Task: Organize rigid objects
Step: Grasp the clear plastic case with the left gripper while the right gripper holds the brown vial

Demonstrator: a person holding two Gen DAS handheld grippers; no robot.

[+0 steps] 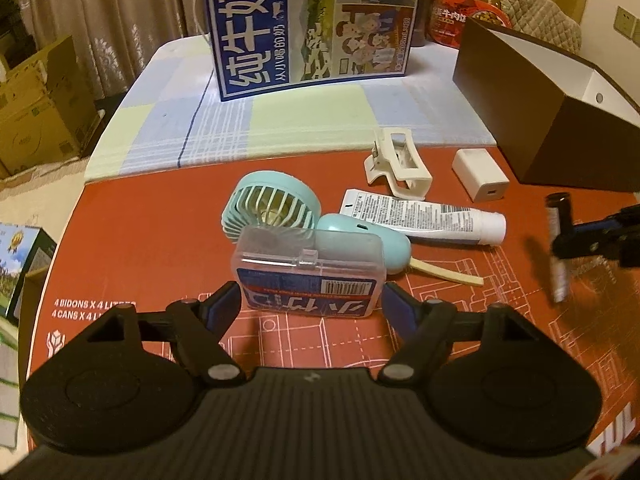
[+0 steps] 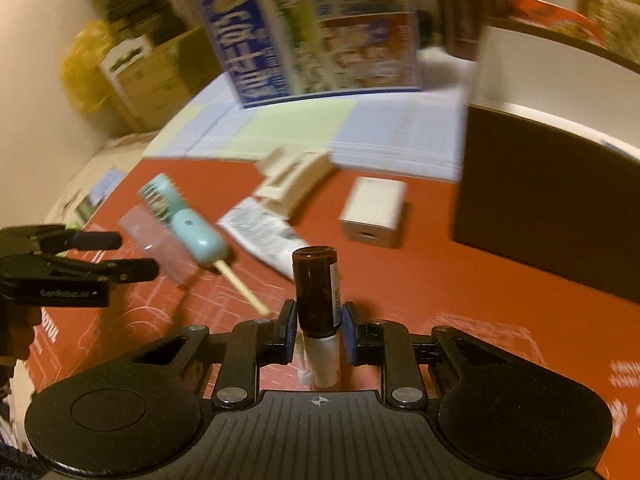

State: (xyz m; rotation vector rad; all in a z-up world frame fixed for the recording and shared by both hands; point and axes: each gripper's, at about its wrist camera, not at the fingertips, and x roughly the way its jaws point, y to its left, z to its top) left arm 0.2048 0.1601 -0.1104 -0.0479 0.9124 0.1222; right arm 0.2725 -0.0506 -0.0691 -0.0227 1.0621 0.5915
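My right gripper (image 2: 318, 322) pinches a small brown bottle (image 2: 316, 288) above the red mat (image 2: 420, 300); my left gripper (image 1: 310, 300) stands wide around the clear plastic case (image 1: 308, 268), pads not touching it

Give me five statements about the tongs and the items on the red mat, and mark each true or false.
1. The right tongs are shut on a small brown bottle. True.
2. The left tongs are clamped on the toothpaste tube. False: they stand open around a clear plastic case, and the tube lies untouched.
3. The mint handheld fan lies flat on the mat. True.
4. The white charger block sits inside the brown box. False: it rests on the mat beside the brown box.
5. The cream hair claw lies next to the tube. True.
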